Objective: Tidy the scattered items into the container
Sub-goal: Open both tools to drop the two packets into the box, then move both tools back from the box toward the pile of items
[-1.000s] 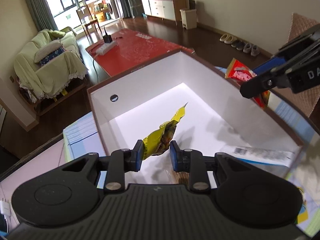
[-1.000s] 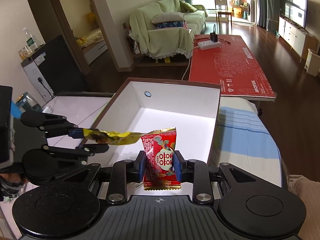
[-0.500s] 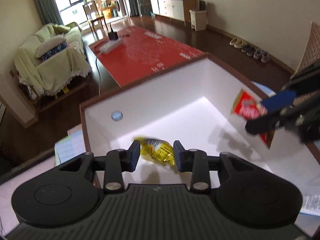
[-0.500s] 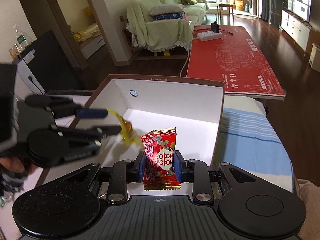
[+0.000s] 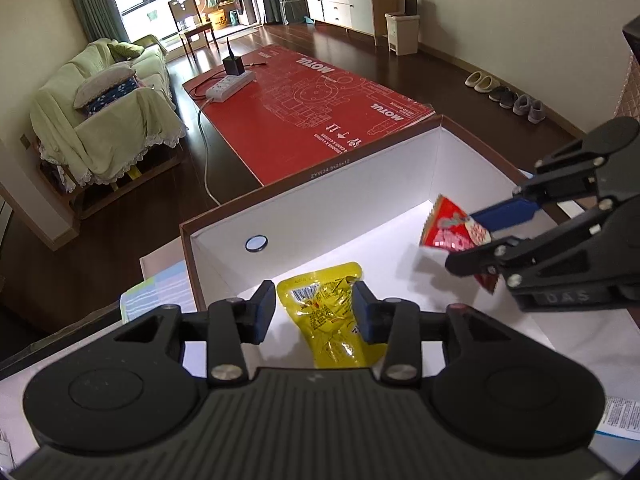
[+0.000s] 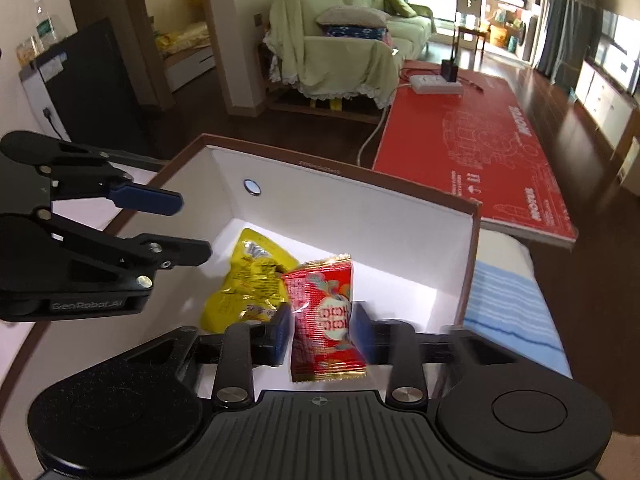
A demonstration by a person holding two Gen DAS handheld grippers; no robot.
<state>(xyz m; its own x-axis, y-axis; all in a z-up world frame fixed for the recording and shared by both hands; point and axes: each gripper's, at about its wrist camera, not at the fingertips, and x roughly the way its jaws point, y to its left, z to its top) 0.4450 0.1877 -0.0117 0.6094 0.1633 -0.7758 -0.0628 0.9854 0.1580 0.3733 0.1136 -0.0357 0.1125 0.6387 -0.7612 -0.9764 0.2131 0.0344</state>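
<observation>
A white box with a brown rim (image 5: 320,184) (image 6: 360,172) lies open in front of me. A yellow snack packet (image 5: 328,312) (image 6: 248,280) lies flat on its floor. My left gripper (image 5: 315,312) (image 6: 192,226) hangs open just above that packet, jaws wide and not touching it. My right gripper (image 6: 322,328) (image 5: 468,238) is shut on a red snack packet (image 6: 324,312) (image 5: 452,232). It holds the packet upright over the right half of the box, above the floor. The right fingers are a little motion-blurred.
Beyond the box lie a red mat (image 5: 320,104) with a white power strip (image 5: 230,86), and a covered sofa (image 6: 340,52). A blue striped cloth (image 6: 508,300) lies right of the box. A printed sheet (image 5: 620,416) and a pale booklet (image 5: 160,292) lie near it.
My left gripper opened and let go of the yellow packet, which dropped flat onto the box floor. The right gripper carried the red packet further in over the box.
</observation>
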